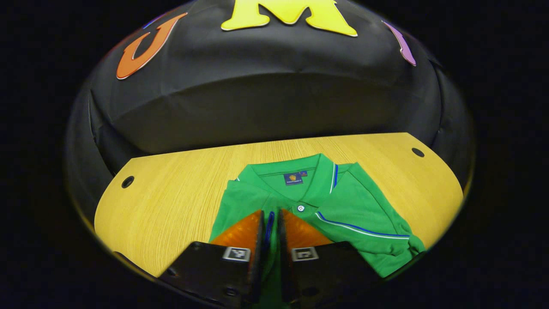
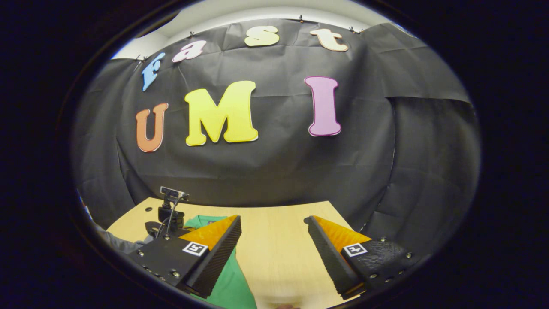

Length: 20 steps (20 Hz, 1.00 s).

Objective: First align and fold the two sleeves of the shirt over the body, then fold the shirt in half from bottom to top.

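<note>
In the left gripper view, the wooden table point(image 1: 171, 193) fills the middle band, with a dark round hole near its left edge and another at upper right. The green shirt point(image 1: 343, 206) lies on it right of centre, collar toward the top of the frame, a white button just below the collar and a blue and white stripe running down toward the lower right. At bottom centre the left gripper point(image 1: 270, 223) has its fingers drawn almost together, and a thin fold of the shirt with a blue edge sits in the narrow slit between them, so it appears to be pinching cloth over the chest, most likely a sleeve edge carried across the body. The other sleeve, at the lower right of that frame, lies bunched and turned outward rather than folded in. In the right gripper view, a camera rig on the other gripper point(image 2: 169, 208) stands at lower left, beside a strip of the shirt that runs down to the bottom edge. Right of that, the right gripper point(image 2: 274, 234) holds its fingers spread wide with nothing between them, hanging above bare table. My reading is that the sleeve step is in hand, with one sleeve being laid over the body. Next, the pinched cloth needs setting down flat and releasing, then the free gripper must reach the bunched sleeve and bring it across to match; the bottom-to-top fold is not yet begun.
</note>
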### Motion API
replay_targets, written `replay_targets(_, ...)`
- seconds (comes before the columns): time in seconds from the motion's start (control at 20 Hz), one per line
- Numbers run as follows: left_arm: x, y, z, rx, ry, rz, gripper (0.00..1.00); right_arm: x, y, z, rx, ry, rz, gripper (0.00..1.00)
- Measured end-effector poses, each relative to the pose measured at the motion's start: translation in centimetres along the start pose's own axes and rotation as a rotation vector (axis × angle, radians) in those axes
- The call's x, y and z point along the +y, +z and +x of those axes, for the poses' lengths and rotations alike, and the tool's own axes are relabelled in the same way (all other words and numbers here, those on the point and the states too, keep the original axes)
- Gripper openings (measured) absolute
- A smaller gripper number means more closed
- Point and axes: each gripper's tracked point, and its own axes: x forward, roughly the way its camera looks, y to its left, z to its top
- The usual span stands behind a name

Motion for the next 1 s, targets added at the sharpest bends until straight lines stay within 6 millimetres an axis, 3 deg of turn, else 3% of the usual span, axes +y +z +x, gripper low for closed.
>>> replay_targets(0.1, 0.1, -0.2, 0.0, 0.012, 0.003, 0.009, 1.0, 0.2, -0.1, 0.0, 0.003, 0.003, 0.0, 0.98)
replay_targets(0.4, 0.7, 0.3, -1.2, -0.007, -0.002, -0.01, 0.99, 1.4, -1.0, 0.3, 0.019, 0.018, 0.004, 0.98)
replay_targets(0.55, 1.6, 1.7, -3.0, -0.051, 0.004, -0.03, 0.99, 2.5, -1.0, 0.3, 0.021, 0.032, 0.006, 0.98)
replay_targets(0.8, 4.3, 2.6, -9.3, -0.134, 0.015, -0.06, 0.99, 5.0, -1.3, -0.1, 0.014, 0.062, -0.007, 0.98)
replay_targets(1.0, 6.2, 1.4, -15.5, -0.175, 0.034, -0.076, 0.99, 6.6, -3.2, -1.0, 0.042, 0.079, -0.019, 0.98)
